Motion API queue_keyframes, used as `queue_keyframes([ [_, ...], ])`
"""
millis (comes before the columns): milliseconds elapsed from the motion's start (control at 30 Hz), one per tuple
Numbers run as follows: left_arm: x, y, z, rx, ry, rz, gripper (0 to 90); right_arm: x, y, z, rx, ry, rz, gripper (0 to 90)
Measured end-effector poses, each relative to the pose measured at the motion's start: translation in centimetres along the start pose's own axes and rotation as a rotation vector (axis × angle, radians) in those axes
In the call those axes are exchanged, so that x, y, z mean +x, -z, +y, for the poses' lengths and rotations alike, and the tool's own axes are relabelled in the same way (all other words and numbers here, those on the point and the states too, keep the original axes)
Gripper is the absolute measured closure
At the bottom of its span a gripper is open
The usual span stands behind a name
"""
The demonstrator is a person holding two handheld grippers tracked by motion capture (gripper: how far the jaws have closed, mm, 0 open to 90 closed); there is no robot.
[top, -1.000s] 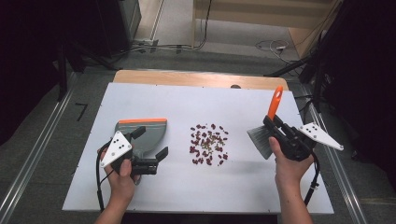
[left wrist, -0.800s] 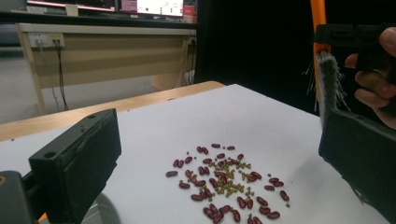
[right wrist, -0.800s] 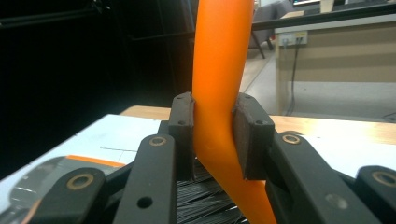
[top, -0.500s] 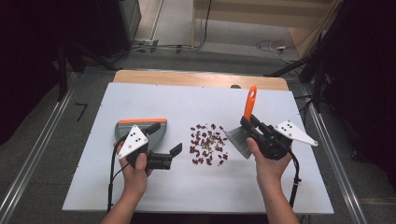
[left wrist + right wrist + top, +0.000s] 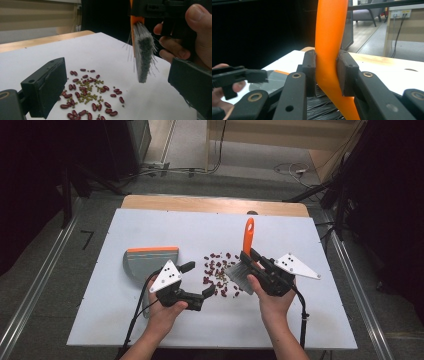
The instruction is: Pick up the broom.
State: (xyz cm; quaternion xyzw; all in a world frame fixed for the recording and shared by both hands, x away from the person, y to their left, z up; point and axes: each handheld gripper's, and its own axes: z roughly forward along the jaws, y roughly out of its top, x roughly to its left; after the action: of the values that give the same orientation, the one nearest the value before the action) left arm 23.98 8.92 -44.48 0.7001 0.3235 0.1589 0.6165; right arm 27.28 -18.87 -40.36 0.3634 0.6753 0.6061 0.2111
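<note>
Claws first, from the high view: the right claw (image 5: 245, 261) is clamping the orange handle of a brush (image 5: 247, 236), holding its grey bristles just beside the right edge of the pile of beans (image 5: 219, 272) on the white table (image 5: 300, 240). The left claw (image 5: 197, 281) is standing with its jaws apart and nothing between them, pointing at the pile from the left. A grey dustpan (image 5: 145, 261) is lying just behind it, untouched. Sweeping seems to be starting; the next move is probably calling for the left claw to be taking the dustpan, and for the brush to be pushing the beans leftward toward it.

Left gripper view: both jaws are spreading wide, the beans (image 5: 90, 97) lying between them on the table, the bristles (image 5: 144, 58) hanging just above the surface.

Right gripper view: the pads are pressing on the orange handle (image 5: 329, 50) from both sides. The beans are being hidden under the claw here, and the dustpan (image 5: 274, 77) is showing as a blurred sliver. Whether the bristles are touching the table I cannot tell.
</note>
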Motion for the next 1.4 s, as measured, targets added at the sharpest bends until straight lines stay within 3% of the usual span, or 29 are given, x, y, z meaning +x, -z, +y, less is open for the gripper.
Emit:
queue_keyframes([
  [200,-0.9,-0.8,-0.4,0.029,-0.002,-0.022,7.7,1.1,-0.6,-0.3,0.004,0.012,0.020,69.5],
  [500,-2.3,-2.2,-1.0,0.085,-0.011,-0.044,26.5,3.4,-1.5,-1.0,0.018,0.035,0.071,69.5],
  [733,-2.9,-2.8,-1.4,0.103,-0.008,-0.037,38.8,4.3,-1.7,-1.2,0.015,0.039,0.088,69.5],
  [967,-2.9,-3.1,-1.5,0.124,0.031,-0.046,55.3,4.9,-1.9,-1.4,0.013,0.043,0.088,69.5],
  [1200,-2.3,-2.9,-1.4,0.125,0.052,-0.047,78.4,5.0,-1.9,-1.5,0.006,0.047,0.092,69.4],
  [1400,-1.8,-2.6,-1.3,0.137,0.061,-0.067,84.4,5.1,-1.9,-1.5,0.003,0.055,0.094,68.9],
])
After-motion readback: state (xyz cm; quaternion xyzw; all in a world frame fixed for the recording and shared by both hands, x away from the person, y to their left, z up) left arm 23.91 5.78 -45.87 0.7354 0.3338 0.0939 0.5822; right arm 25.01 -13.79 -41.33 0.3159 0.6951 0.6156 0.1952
